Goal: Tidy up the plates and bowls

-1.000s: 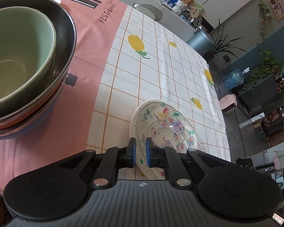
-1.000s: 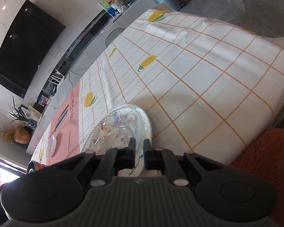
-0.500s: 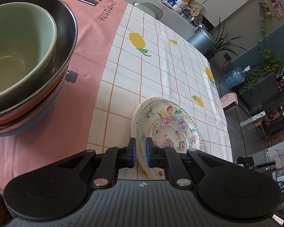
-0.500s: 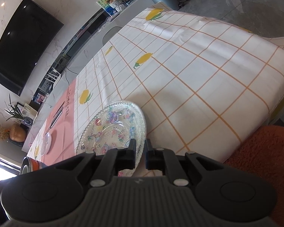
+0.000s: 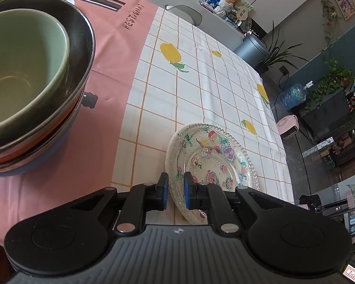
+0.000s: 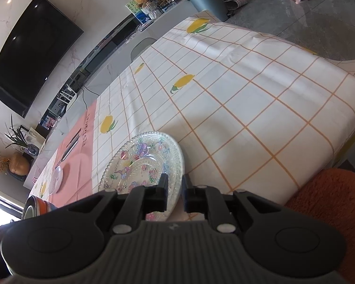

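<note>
A clear glass plate (image 5: 213,156) with colourful cartoon prints is held between both grippers, above the checked tablecloth. My left gripper (image 5: 175,187) is shut on its near-left rim. My right gripper (image 6: 174,190) is shut on its opposite rim; the plate also shows in the right wrist view (image 6: 142,163). A green bowl (image 5: 21,71) sits inside a dark bowl (image 5: 82,30) on a stack of plates and bowls at the left, on the pink mat.
A pink placemat (image 5: 111,54) with printed cutlery lies under the stack. A small white dish (image 6: 55,179) sits further along the table. The table edge (image 6: 338,146) drops off at the right, with an orange cushion (image 6: 324,201) below.
Both grippers have carried the glass plate a little toward the bowl stack and raised it; the stack looms nearer on the left. Both grips are unchanged.
</note>
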`<state>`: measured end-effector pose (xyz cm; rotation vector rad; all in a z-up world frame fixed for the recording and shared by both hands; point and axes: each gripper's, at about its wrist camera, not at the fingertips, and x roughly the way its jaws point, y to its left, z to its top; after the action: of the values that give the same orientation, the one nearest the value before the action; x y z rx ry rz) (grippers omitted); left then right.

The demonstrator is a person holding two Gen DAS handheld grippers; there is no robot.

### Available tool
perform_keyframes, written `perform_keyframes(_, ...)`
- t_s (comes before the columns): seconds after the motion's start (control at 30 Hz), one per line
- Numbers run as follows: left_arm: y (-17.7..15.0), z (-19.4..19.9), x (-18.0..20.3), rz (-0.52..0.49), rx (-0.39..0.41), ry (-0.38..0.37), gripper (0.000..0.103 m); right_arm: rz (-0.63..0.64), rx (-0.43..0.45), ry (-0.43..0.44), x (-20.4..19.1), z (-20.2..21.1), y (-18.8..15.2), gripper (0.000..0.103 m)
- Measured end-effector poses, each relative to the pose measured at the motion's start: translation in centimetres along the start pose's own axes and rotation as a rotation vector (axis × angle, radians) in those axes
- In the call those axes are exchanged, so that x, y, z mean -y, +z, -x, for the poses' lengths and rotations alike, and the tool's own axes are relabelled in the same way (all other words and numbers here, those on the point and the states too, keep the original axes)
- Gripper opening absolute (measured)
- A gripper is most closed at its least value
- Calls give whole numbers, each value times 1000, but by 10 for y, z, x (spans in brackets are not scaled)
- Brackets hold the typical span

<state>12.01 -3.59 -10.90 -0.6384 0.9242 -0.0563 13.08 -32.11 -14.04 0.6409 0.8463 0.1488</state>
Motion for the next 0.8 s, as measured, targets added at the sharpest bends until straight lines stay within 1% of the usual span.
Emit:
perform_keyframes(0.03, 0, 1, 0, -4, 6, 4, 23, 0, 4, -1, 0, 2, -1, 22)
perform_keyframes(0.07, 0, 2, 0, -6, 12, 6, 24, 1, 6, -4, 0, 2, 0, 24)
perform_keyframes(0.13, 0, 3, 0, -10, 17, 8, 28, 5, 9, -8, -1, 3, 1, 25)
perform_keyframes(0.2, 0, 3, 0, -14, 20, 13, 29, 7, 12, -12, -1, 3, 1, 28)
perform_keyframes(0.47, -1, -2, -5, -12, 7, 27, 30, 17, 23, -32, 0, 3, 4, 29)
perform_keyframes(0.5, -1, -2, -6, -12, 6, 28, 30, 20, 23, -32, 0, 2, 4, 28)
perform_keyframes(0.57, -1, -3, -5, -21, 5, 25, 30, 27, 25, -28, 0, 1, 5, 18)
perform_keyframes(0.6, -2, -4, -4, -29, 5, 25, 29, 31, 26, -27, -1, 0, 5, 16)
perform_keyframes(0.63, -2, -4, -3, -39, 7, 27, 25, 34, 28, -28, -1, 0, 6, 12)
perform_keyframes(0.7, -2, -5, 0, -56, 10, 14, 18, 39, 30, -32, -1, -1, 6, 9)
perform_keyframes(0.73, -3, -5, 2, -66, 12, 14, 16, 42, 32, -34, -1, -2, 7, 8)
perform_keyframes(0.8, -3, -6, 5, -84, 18, 23, 16, 44, 33, -29, -1, -3, 7, 5)
